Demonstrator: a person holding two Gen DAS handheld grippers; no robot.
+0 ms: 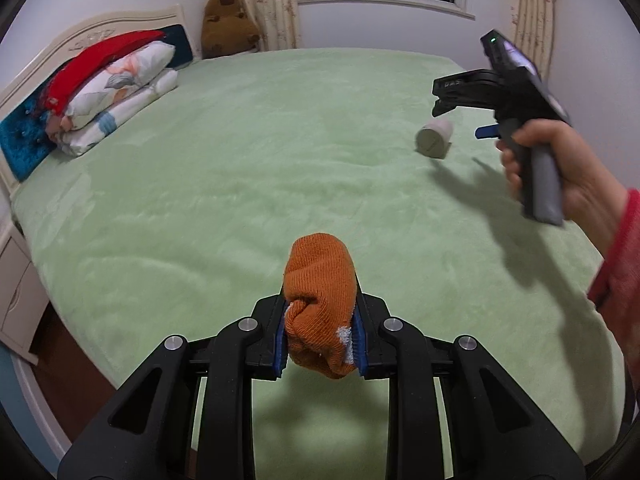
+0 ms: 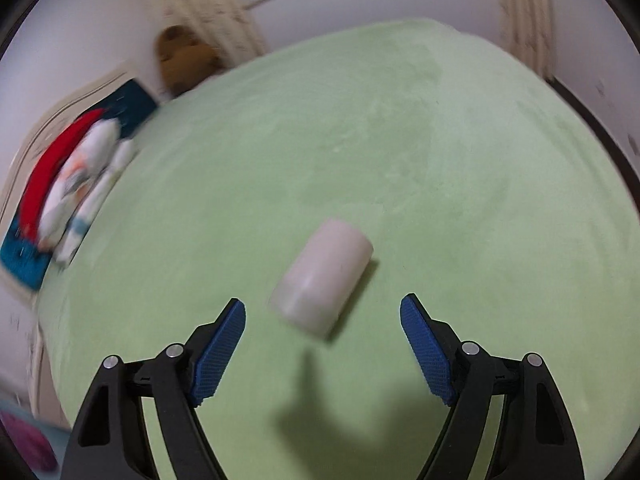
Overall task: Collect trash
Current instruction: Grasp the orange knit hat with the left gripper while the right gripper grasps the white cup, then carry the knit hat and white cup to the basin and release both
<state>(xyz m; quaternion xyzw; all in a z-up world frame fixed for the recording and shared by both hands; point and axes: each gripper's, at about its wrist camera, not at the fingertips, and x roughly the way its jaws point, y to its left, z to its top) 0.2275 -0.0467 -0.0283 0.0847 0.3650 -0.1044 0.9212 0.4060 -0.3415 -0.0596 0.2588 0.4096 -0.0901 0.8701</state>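
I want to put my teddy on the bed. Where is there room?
Most of the green bed cover is bare: the whole middle, between the folded bedding by the headboard and the pale cup lying on its side at the right. It is crowded only by the headboard and around the cup, where the right hand-held gripper is.

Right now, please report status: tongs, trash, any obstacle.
Left tongs shut on orange sock. Right tongs open, above white cup lying on green bedspread. Nothing between them.
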